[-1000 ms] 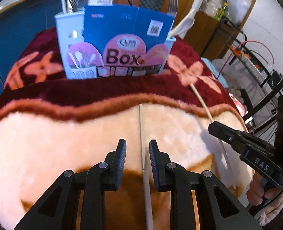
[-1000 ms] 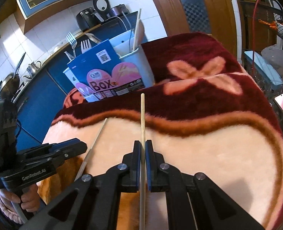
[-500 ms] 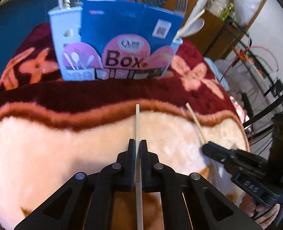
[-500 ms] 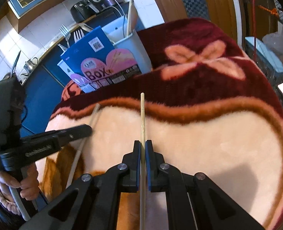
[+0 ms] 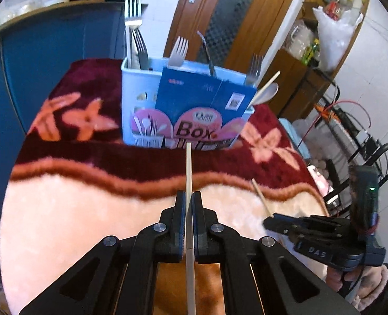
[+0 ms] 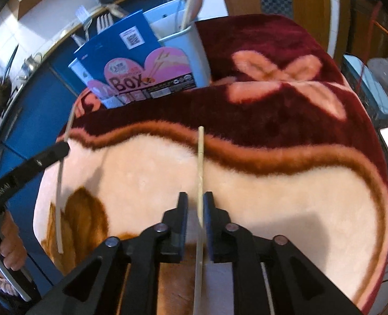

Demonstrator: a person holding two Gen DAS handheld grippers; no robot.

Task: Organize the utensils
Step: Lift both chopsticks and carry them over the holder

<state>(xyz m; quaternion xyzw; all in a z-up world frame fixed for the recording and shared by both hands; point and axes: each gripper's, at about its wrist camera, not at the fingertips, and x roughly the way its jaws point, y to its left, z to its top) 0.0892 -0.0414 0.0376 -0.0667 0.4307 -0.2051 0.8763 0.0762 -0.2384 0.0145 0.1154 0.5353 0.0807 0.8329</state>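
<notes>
My left gripper (image 5: 189, 197) is shut on a pale chopstick (image 5: 188, 168) and holds it above the blanket, pointing at the light-blue utensil box (image 5: 138, 105). The box holds forks (image 5: 133, 23), a spoon and a chopstick. My right gripper (image 6: 195, 199) is open, its jaws a little apart on either side of a second chopstick (image 6: 200, 155) that lies on the blanket. The left gripper's chopstick also shows in the right wrist view (image 6: 60, 181), and the right one's chopstick tip in the left wrist view (image 5: 260, 198).
A plush cream and maroon flowered blanket (image 5: 75, 210) covers the table. A blue cabinet (image 5: 49, 39) stands behind it, a wooden door (image 5: 220, 13) and wire racks (image 5: 351, 131) to the right. The table edge drops off close on both sides.
My left gripper shut on its chopstick and lifted it toward the box. My right gripper, shut on its chopstick before, has opened; the chopstick now lies between its jaws.
</notes>
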